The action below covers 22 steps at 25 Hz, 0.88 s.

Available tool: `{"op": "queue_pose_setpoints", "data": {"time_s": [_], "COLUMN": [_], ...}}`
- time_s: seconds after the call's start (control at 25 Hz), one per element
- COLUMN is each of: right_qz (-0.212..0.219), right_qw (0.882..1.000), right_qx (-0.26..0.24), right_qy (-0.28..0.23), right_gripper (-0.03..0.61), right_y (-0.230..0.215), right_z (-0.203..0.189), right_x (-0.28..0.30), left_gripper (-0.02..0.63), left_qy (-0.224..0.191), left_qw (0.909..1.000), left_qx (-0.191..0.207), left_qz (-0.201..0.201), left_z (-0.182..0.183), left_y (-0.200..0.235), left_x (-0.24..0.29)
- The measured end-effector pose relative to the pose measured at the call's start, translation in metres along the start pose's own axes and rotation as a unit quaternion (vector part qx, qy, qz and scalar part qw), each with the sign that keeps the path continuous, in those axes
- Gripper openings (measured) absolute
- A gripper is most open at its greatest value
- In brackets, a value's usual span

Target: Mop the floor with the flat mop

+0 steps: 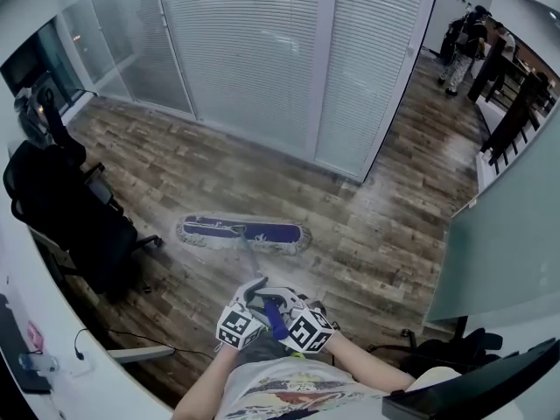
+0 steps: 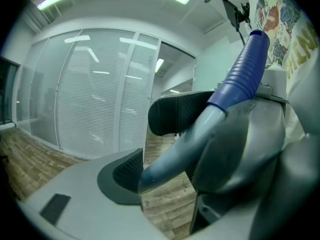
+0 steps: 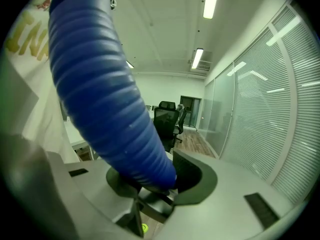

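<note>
The flat mop head [image 1: 242, 232], blue with a white fringe, lies flat on the wooden floor ahead of me. Its thin pole [image 1: 251, 263] runs back to a ribbed blue grip [image 1: 274, 318] close to my body. My left gripper [image 1: 254, 297] is shut on the grey pole [image 2: 180, 149] just below the blue grip. My right gripper [image 1: 282, 315] is shut on the ribbed blue grip [image 3: 107, 99] itself, its dark pads [image 3: 192, 176] pressing its sides. Both marker cubes sit side by side.
A black office chair [image 1: 66, 213] stands to the left of the mop head, beside a white desk [image 1: 52, 357] with cables. Glass walls with blinds [image 1: 262, 51] run along the far side. Another chair base [image 1: 446, 344] is at the lower right. A person [image 1: 464, 42] stands far down the corridor.
</note>
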State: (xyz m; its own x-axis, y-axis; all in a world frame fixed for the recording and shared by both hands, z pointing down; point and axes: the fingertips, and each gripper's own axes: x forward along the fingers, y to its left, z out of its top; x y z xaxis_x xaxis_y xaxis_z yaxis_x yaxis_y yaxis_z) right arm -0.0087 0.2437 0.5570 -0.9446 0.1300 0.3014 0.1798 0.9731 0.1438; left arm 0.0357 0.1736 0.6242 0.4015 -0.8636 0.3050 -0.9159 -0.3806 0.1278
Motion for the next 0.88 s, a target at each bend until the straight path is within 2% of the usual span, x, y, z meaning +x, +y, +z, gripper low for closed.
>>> {"op": "queue_pose_setpoints", "data": {"time_s": [0.28,0.48,0.68,0.88], "right_qz": [0.008,0.009,0.012,0.021], "right_qw": [1.0,1.0,1.0,1.0], "right_qx": [-0.001,0.002,0.004,-0.007], "right_qy": [0.013,0.01,0.01,-0.001], "right_gripper": [0.126,0.13,0.129,0.13], "right_y": [-0.086,-0.141,-0.182,-0.248], "right_z": [0.021,0.032,0.018,0.022], "right_x": [0.077,0.122,0.152,0.191], "left_gripper": [0.249,0.249,0.249,0.249], "left_qy": [-0.006,-0.006,-0.003,-0.005], "left_qw": [0.9999,1.0,1.0,0.9999], "left_qx": [-0.01,0.0,-0.004,0.0], "left_qz": [0.001,-0.008,-0.004,0.009], "left_z": [0.032,0.052,0.049,0.067], "left_y": [0.111,0.178,0.226,0.296], "left_x": [0.021,0.036,0.061,0.092]}}
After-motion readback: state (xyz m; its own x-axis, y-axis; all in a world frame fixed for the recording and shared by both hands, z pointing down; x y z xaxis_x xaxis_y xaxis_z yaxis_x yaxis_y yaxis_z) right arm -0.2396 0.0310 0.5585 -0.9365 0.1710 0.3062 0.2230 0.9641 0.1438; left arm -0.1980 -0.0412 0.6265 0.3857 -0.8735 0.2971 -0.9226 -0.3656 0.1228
